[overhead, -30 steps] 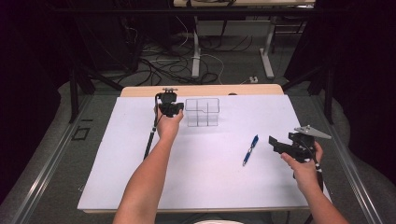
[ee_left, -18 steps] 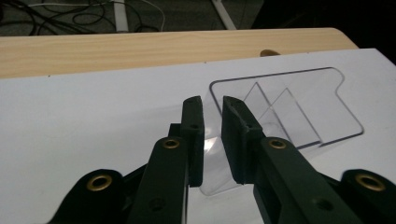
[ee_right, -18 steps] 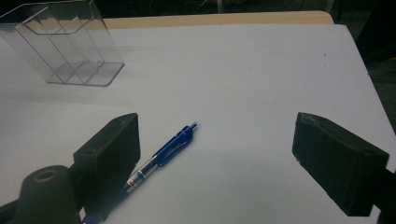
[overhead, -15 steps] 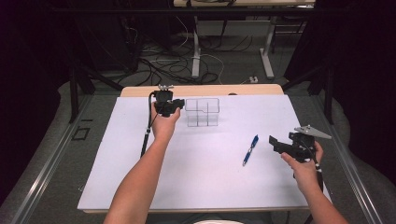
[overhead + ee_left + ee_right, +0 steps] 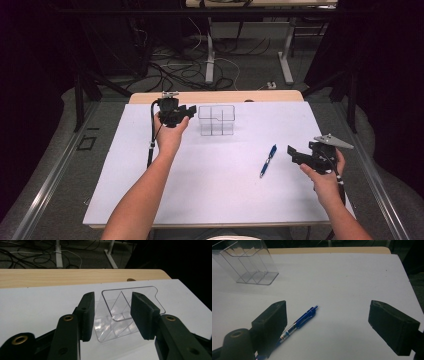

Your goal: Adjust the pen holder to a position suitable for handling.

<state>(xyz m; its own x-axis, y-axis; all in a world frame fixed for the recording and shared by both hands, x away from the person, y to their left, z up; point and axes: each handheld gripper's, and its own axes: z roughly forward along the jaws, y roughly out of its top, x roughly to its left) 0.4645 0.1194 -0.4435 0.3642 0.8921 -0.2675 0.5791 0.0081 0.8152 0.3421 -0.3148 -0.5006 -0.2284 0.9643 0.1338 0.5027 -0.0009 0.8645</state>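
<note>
Nearest the table's front edge, on the right: right gripper (image 5: 292, 152) held above the white sheet (image 5: 220, 190), jaws spread wide, empty, pointing left toward the pen. Same wide gap in the right gripper view (image 5: 327, 325), one pad at each side.

Just beyond, right of the sheet's middle: blue pen (image 5: 268, 160) lying flat on the sheet, apart from both grippers; in the right gripper view (image 5: 298, 322), partly behind the left pad, tip angled up and to the right.

Farther back, left of centre: left gripper (image 5: 190, 111), just beside the clear organizer (image 5: 216, 120), jaws open at a moderate width, gripping nothing. In the left gripper view (image 5: 112, 315), organizer (image 5: 125, 312) framed between the pads; contact unclear.

Organizer upright near the sheet's far edge, divided into compartments. Behind it, a bare strip of wooden tabletop (image 5: 260, 96).
</note>
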